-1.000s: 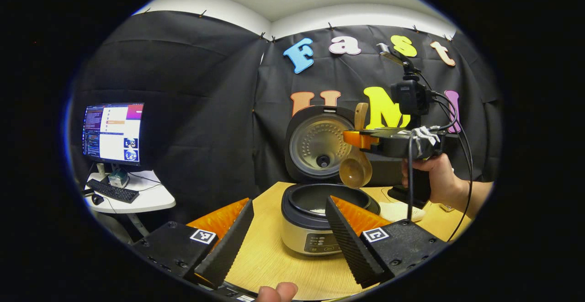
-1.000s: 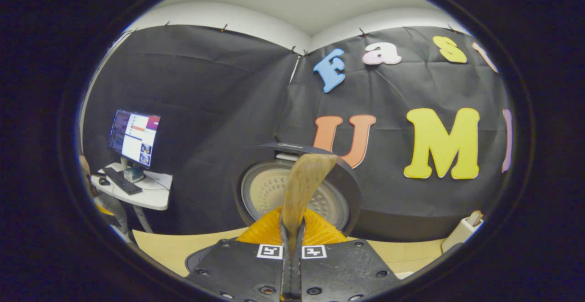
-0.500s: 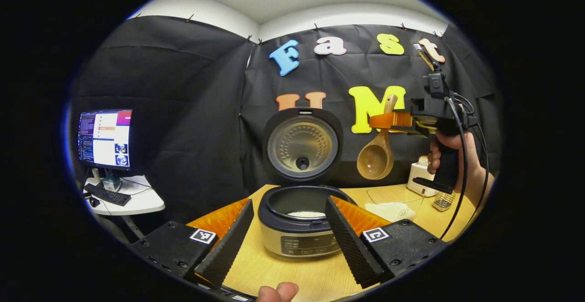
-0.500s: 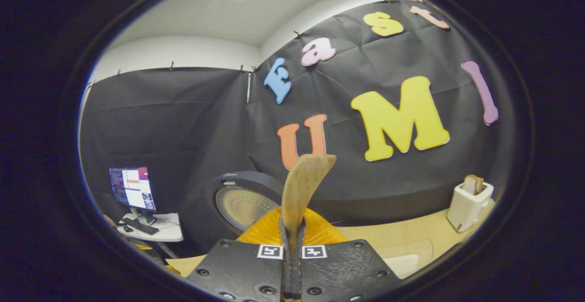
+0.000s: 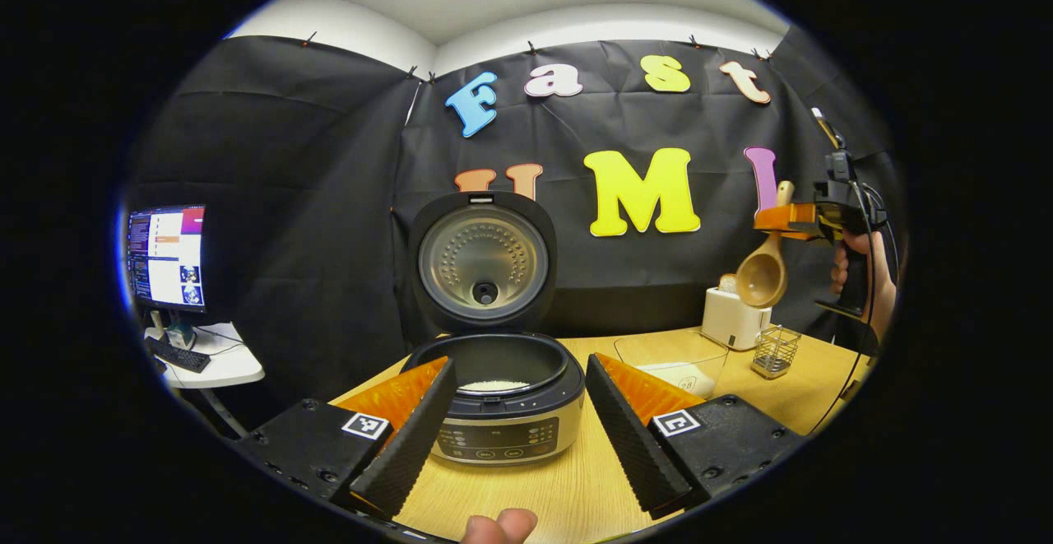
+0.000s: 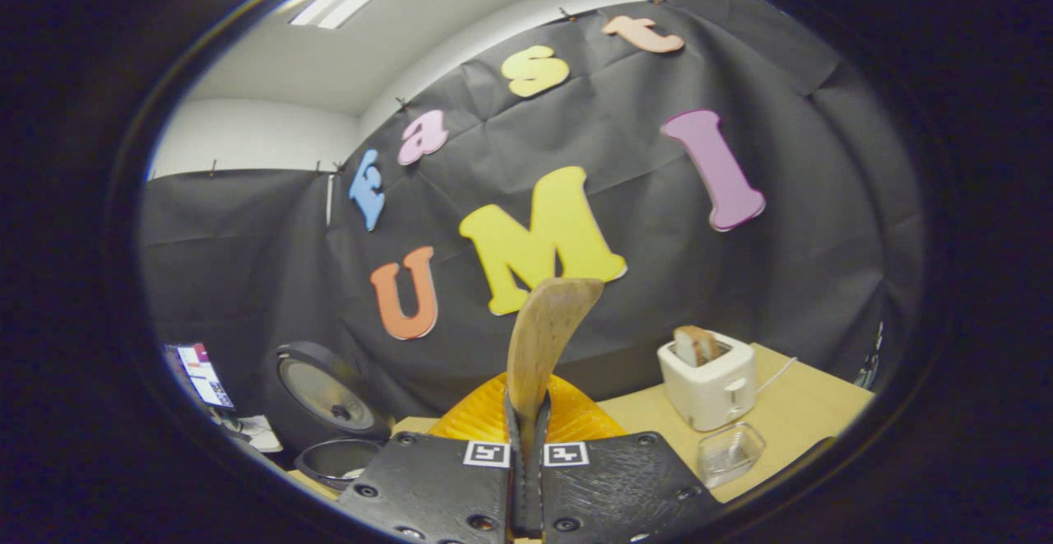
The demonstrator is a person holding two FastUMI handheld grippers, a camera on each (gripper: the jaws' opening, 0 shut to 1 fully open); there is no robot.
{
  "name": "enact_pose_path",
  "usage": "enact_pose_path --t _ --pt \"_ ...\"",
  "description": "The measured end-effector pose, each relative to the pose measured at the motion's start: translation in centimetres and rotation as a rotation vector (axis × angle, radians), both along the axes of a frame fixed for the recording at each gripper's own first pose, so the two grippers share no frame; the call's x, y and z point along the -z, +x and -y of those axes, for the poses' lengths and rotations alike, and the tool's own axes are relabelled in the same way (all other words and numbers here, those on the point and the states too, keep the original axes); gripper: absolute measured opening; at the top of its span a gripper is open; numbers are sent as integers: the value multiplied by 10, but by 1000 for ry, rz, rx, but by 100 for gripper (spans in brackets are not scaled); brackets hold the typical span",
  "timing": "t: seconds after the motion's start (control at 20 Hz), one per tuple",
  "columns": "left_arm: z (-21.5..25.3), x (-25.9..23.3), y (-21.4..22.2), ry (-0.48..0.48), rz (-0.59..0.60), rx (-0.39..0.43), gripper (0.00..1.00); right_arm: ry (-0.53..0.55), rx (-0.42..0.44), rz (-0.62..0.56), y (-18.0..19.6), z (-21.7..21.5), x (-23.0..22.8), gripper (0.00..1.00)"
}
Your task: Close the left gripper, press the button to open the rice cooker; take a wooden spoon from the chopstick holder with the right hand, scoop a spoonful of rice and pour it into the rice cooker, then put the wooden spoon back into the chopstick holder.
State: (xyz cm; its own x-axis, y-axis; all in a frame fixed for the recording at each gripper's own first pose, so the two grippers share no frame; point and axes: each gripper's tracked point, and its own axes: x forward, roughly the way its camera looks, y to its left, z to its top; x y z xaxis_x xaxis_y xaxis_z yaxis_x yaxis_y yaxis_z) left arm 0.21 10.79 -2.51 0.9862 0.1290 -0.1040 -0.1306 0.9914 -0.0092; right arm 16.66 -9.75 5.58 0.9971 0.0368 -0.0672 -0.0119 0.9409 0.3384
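The rice cooker (image 5: 502,425) stands open on the wooden table, its lid (image 5: 481,260) upright and white rice (image 5: 494,385) in the pot. My left gripper (image 5: 518,445) is open, low in front of the cooker, its fingers either side of it and apart from it. At the far right a hand holds my right gripper (image 5: 777,217) high, shut on the wooden spoon (image 5: 761,276), whose bowl hangs down above the toaster. In the right gripper view the spoon handle (image 6: 547,338) sticks up from the shut right gripper (image 6: 526,445). The wire chopstick holder (image 5: 776,352) (image 6: 730,453) stands below.
A white toaster (image 5: 730,318) (image 6: 707,383) with bread sits by the holder at the back right. A glass bowl (image 5: 670,363) with rice stands right of the cooker. A monitor (image 5: 164,256) on a small side table is at the far left. A thumb (image 5: 498,525) shows at the bottom edge.
The right gripper carried the spoon from over the cooker to the right, above the toaster and holder. The cooker shifted left in the left gripper view, bringing bowl, toaster and holder into sight.
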Motion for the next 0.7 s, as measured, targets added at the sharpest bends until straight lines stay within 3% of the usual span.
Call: enact_pose_path --t 0.15,0.35,0.7 --pt "13 2 4 -13 2 11 100 46 122 -14 2 73 12 0" --pt "16 0 4 9 5 -1 100 10 260 -54 6 149 39 0" --pt "19 -9 0 22 30 -7 100 -22 231 -116 37 151 86 0"
